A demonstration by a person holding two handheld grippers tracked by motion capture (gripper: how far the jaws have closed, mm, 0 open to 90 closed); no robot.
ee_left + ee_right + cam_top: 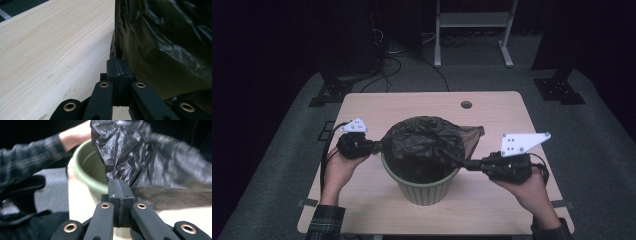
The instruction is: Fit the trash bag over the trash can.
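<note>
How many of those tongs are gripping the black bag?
2. The left tongs pinch the black bag at the left side of the green bin; the right tongs pinch it at the bin's right side.

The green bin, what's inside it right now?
A black trash bag is draped over the green bin, pulled by the left gripper and right gripper. The bag hides most of the interior and the bottom.
</note>
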